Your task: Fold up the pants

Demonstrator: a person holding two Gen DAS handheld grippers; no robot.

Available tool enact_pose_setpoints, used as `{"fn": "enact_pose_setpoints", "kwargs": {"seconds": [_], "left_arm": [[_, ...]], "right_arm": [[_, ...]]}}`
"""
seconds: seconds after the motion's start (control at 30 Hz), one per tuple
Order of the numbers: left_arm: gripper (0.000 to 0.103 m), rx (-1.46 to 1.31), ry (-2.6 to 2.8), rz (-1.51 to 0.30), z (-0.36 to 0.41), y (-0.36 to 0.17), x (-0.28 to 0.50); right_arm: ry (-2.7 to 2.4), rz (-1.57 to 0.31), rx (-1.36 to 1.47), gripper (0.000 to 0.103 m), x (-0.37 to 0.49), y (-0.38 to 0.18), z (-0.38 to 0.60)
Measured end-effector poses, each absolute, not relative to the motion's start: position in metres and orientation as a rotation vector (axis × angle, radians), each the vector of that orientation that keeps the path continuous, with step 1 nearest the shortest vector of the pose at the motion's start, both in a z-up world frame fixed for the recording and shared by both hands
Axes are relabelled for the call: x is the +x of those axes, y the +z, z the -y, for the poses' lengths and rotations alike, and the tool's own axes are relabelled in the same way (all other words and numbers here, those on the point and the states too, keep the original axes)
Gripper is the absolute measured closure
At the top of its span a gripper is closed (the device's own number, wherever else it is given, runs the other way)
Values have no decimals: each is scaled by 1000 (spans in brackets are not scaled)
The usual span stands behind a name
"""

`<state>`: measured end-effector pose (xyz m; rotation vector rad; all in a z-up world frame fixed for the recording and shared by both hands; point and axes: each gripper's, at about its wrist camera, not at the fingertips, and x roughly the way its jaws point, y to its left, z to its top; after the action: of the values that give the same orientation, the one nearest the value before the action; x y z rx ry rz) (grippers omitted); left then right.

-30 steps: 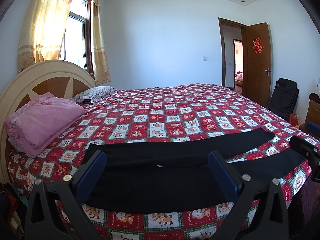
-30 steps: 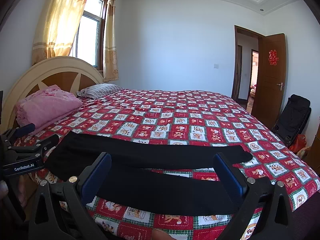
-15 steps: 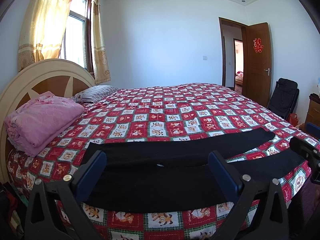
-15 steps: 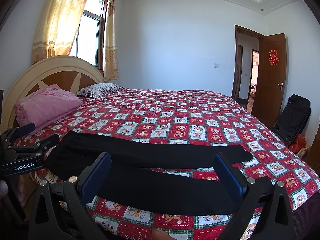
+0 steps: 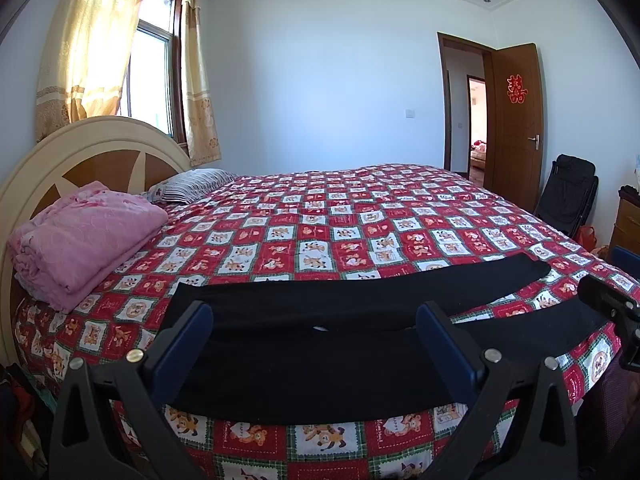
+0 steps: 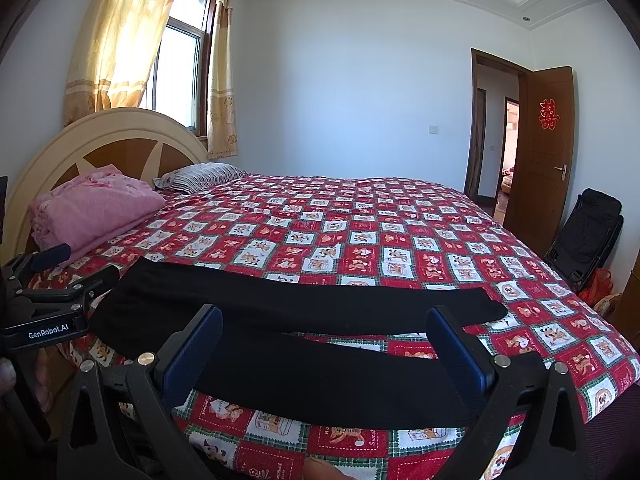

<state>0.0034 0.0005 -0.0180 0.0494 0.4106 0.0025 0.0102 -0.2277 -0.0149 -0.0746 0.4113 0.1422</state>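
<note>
Pants point(image 6: 304, 344) lie flat along the bed point(image 5: 360, 216) edge, under both spread, empty tongs; the left tongs point(image 6: 56, 280) read "GenRobot.AI"; quilt beyond lies bare.

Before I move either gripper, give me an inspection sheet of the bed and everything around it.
Surface: bed with a red patchwork quilt, lying smooth.
Job's things: black pants spread flat along the near edge, legs side by side and slightly apart, not yet folded.
Clutter: folded pink blanket and striped pillow by the headboard, well apart from the pants.
Grippers: left gripper and right gripper both open, empty, held short of the pants.
Cables: nothing seen.
Surroundings: curtained window, open brown door, black folding chair by the wall.
</note>
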Motion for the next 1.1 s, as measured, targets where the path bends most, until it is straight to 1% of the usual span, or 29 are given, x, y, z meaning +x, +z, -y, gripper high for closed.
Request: {"fn": "enact_pose_setpoints", "kwargs": {"seconds": [0.33,0.53,0.7,0.9,0.93,1.0,1.03,1.07,1.1], "left_arm": [[0,27,-30,-446,-3,-29,13],[0,-60,-33,-577,-31,-59,45],[0,-44,73,-587,-76,-76,74],[0,-42,250,-603,-164,-98,126],[0,-10,252,-611,-172,-100,137],[0,60,271,-624,-186,-104,157],[2,76,266,-630,-194,-106,168],[4,80,255,-639,-202,-108,179],[7,80,247,-648,-210,-110,190]], "right_arm": [[182,-430,-65,1,15,-24,225],[250,-509,-27,1,33,-46,225],[226,-568,-41,1,54,-69,230],[170,-648,-21,1,82,-94,252],[155,-656,-27,2,86,-98,255],[139,-678,-29,11,95,-106,263],[132,-692,-25,19,100,-109,268],[121,-706,-21,23,105,-113,272],[108,-718,-20,24,110,-117,277]]}}
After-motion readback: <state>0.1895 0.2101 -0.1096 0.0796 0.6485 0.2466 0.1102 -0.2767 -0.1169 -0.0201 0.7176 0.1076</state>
